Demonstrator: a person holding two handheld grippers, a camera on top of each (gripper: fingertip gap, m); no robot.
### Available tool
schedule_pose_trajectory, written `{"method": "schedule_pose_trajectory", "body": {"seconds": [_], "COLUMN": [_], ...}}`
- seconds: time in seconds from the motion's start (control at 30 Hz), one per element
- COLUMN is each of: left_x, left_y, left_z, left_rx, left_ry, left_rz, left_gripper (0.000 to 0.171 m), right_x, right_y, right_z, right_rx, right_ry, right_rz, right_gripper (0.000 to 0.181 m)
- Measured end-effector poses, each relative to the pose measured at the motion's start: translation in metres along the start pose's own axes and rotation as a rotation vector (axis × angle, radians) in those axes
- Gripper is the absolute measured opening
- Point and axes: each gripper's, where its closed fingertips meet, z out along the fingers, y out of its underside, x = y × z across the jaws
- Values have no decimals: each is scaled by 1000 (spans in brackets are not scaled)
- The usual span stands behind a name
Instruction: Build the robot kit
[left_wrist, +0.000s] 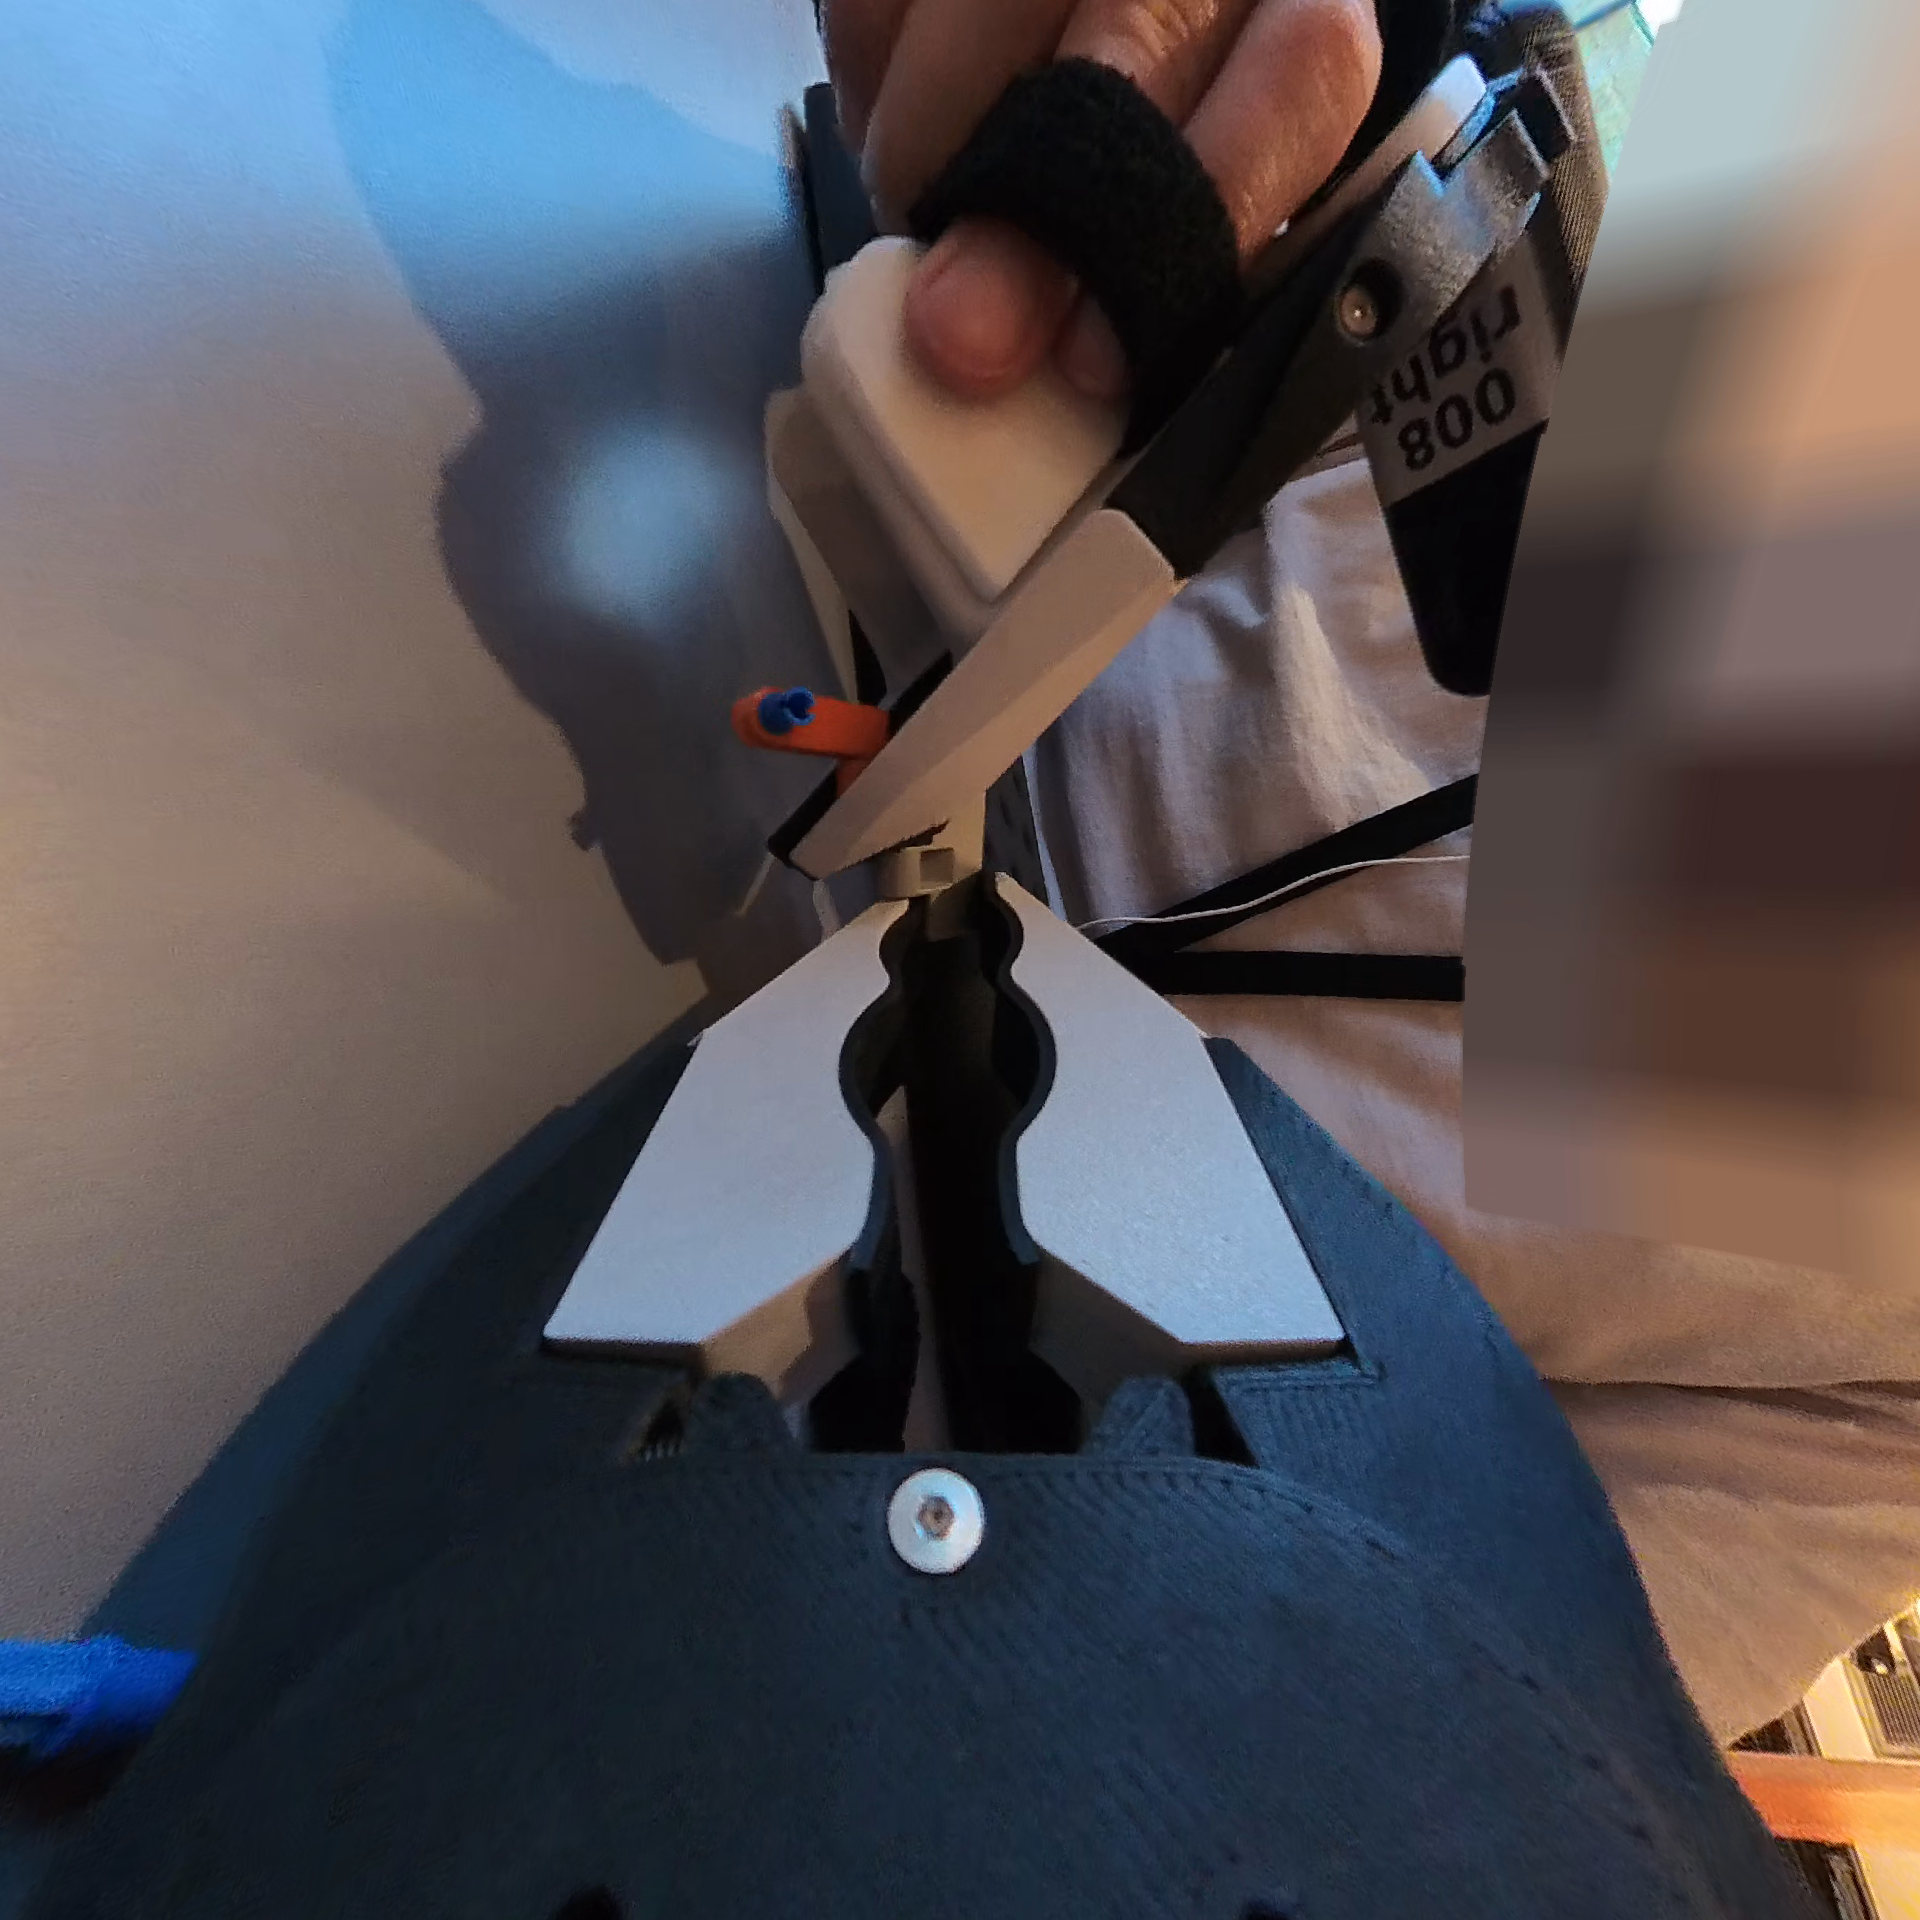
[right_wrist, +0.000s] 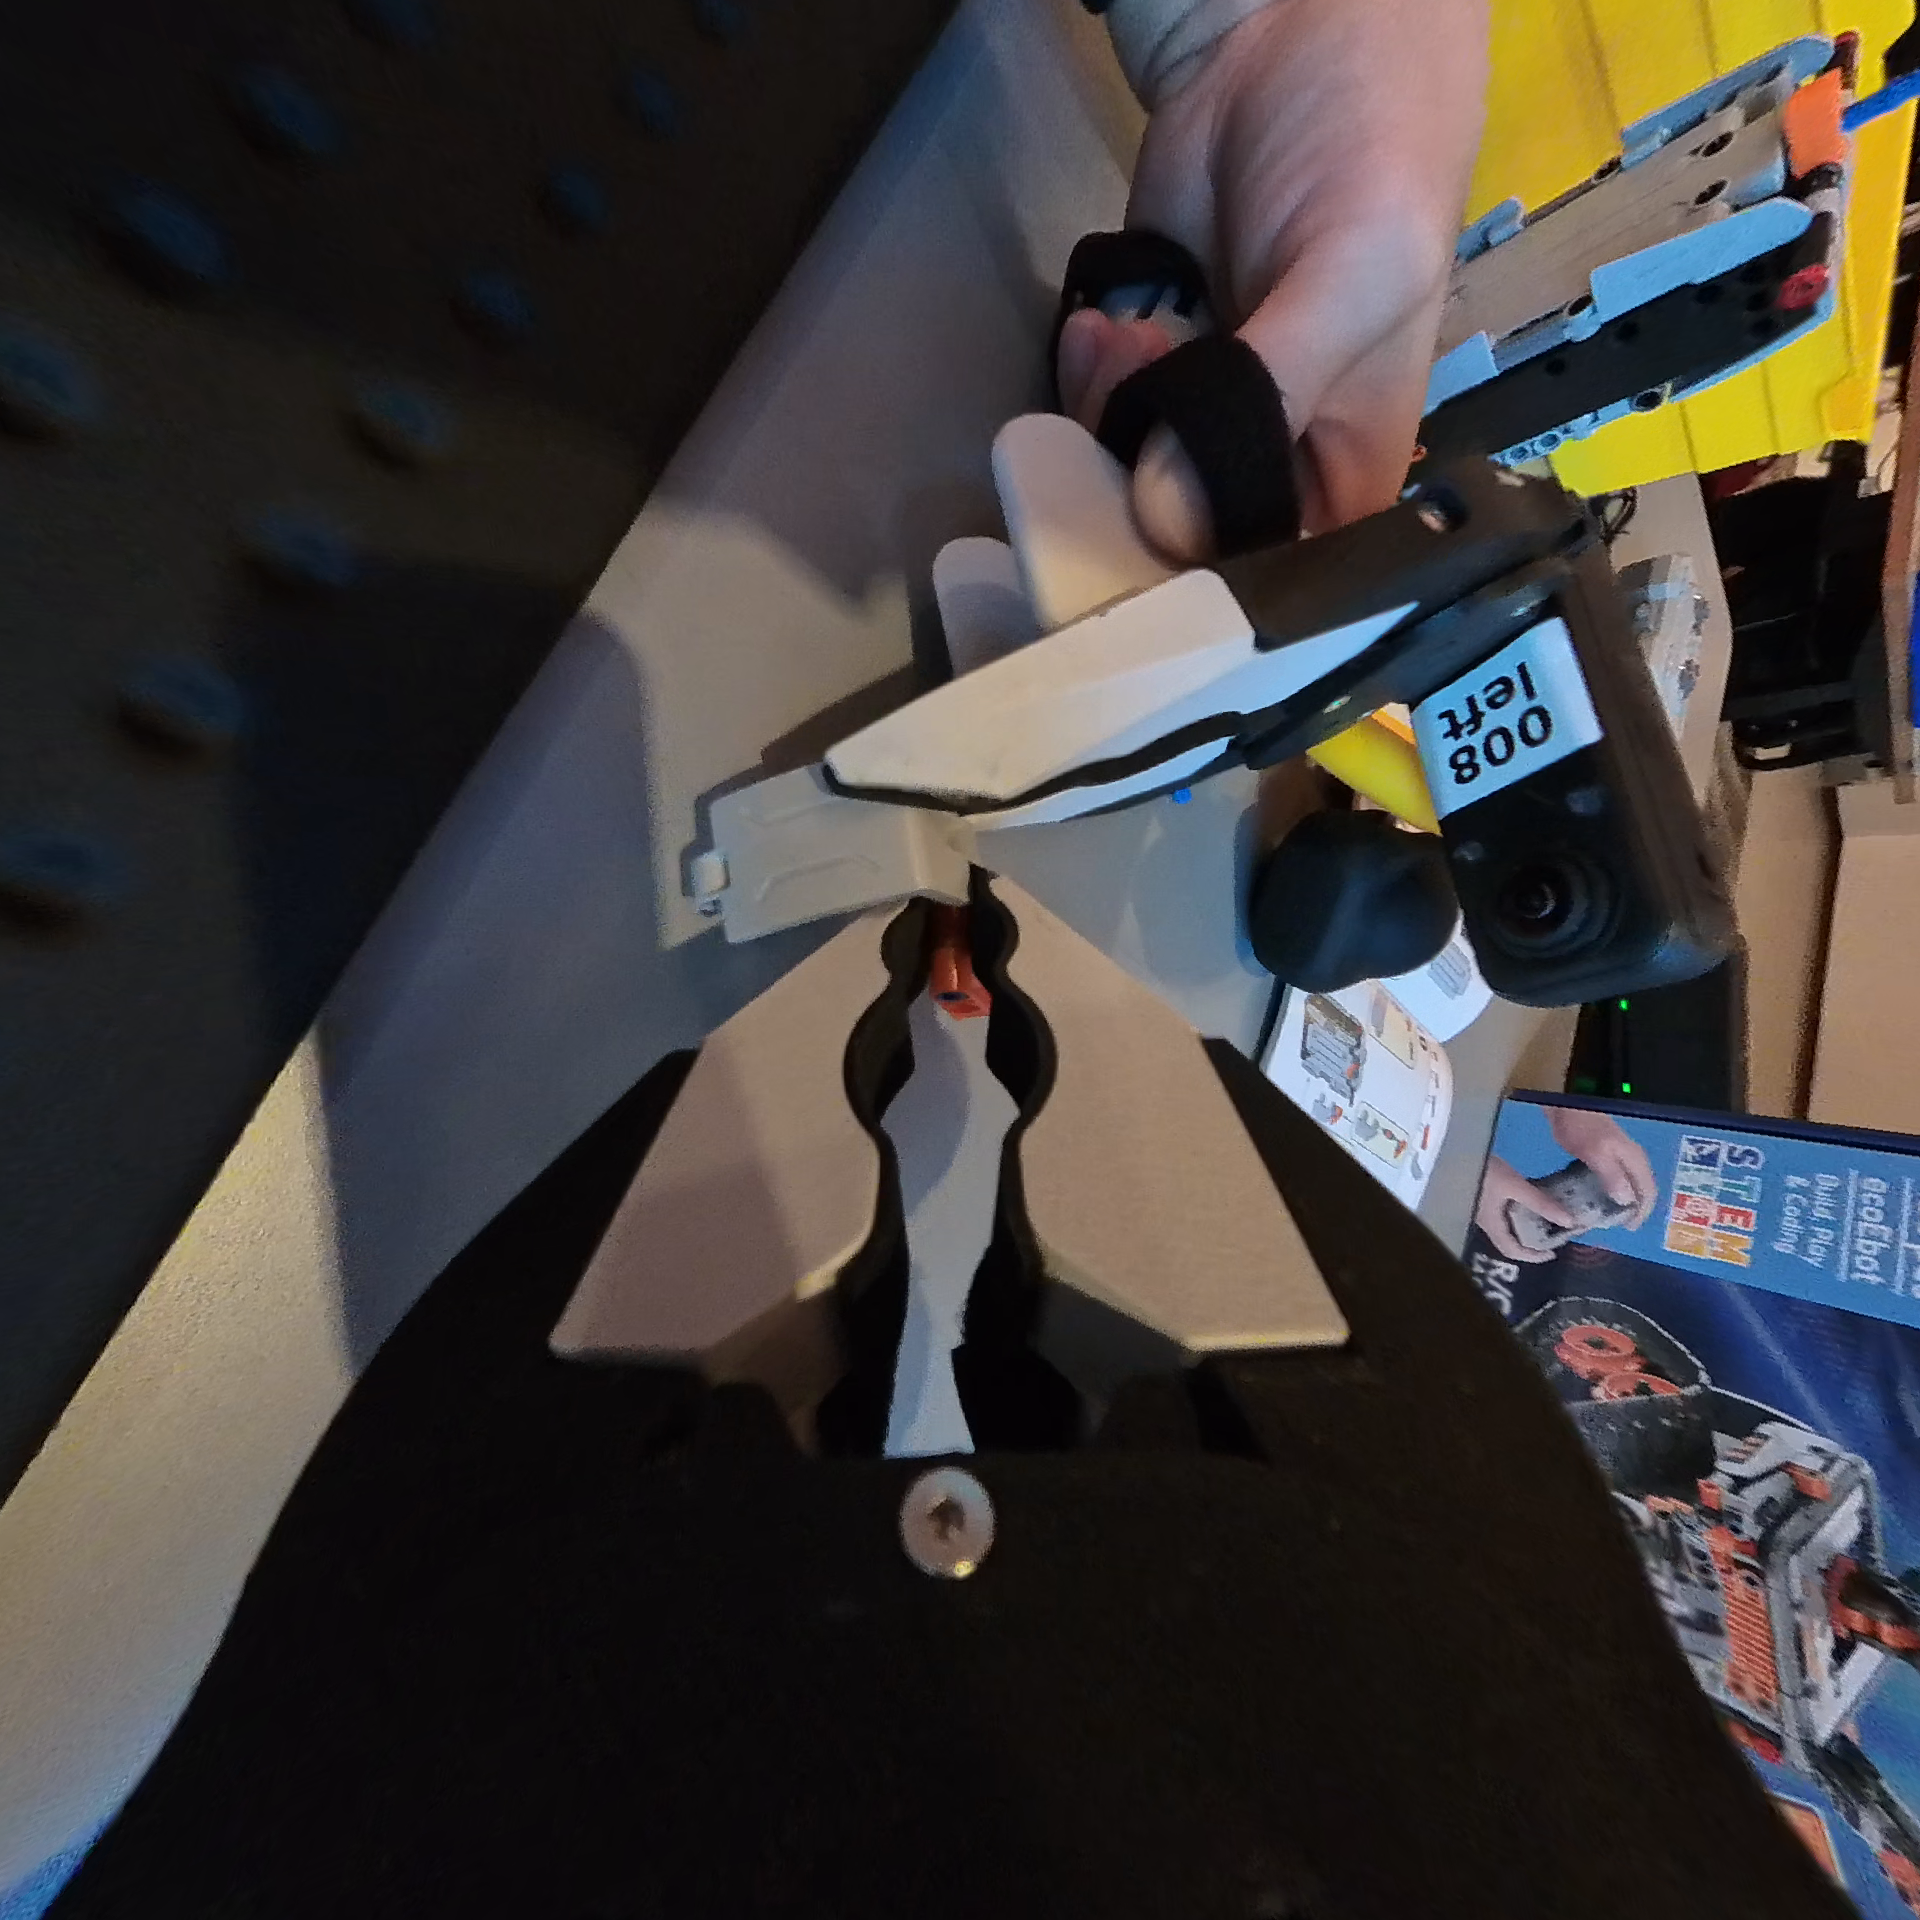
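Observation:
In the left wrist view my left gripper (left_wrist: 943, 906) is shut on a flat grey plastic panel (left_wrist: 940, 920), seen edge-on between its fingertips. The right gripper (left_wrist: 805, 847) comes down from above in a person's hand (left_wrist: 1039, 208) and meets it tip to tip. It grips an orange connector with a blue pin (left_wrist: 805, 722). In the right wrist view my right gripper (right_wrist: 958, 914) is shut on the orange connector (right_wrist: 954, 971). The left gripper (right_wrist: 831, 774) reaches in from the right and holds the grey panel (right_wrist: 810, 857) right against my fingertips.
A pale table (right_wrist: 520, 935) lies below, with a black perforated board (right_wrist: 260, 312) to its left. A blue toy box (right_wrist: 1714, 1351) and an open instruction booklet (right_wrist: 1361, 1091) lie at the right. A partly built model (right_wrist: 1662, 260) sits by a yellow bin. A person's light shirt (left_wrist: 1299, 727) is close behind. The gap from one gripper's tips to the other's is roughly 4 cm. The partly built model (right_wrist: 1662, 260) is about equally far from each gripper, around 25 cm.

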Motion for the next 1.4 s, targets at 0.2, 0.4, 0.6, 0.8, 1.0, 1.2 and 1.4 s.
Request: {"method": "schedule_pose_trajectory", "body": {"seconds": [0.2, 0.4, 0.6, 0.8, 1.0, 1.2, 1.4], "left_x": [-1, 1, 5, 7, 9, 8, 7], "left_y": [-1, -1, 4, 13, 17, 20, 21], "left_z": [-1, -1, 1, 7, 8, 9, 9], "left_rx": [6, 11, -23, -76, -101, -124, -130], "left_ry": [2, 13, 30, 55, 73, 63, 58], "left_rz": [-14, -9, -1, -47, -54, -45, -55], "left_gripper": [7, 7, 8, 7, 8, 7, 7], "right_x": [2, 4, 1, -8, -10, -14, -16], "right_y": [-1, -2, -9, -16, -20, -21, -20], "right_z": [-5, -6, -6, -4, -5, -3, -2], "right_rx": [33, 55, 108, 98, 136, 142, 114], "right_ry": [-1, -4, -17, -53, -73, -93, -108], "right_rz": [12, 22, 7, -48, -6, 20, 78], "right_gripper": [5, 5, 6, 6, 5, 5, 5]}}
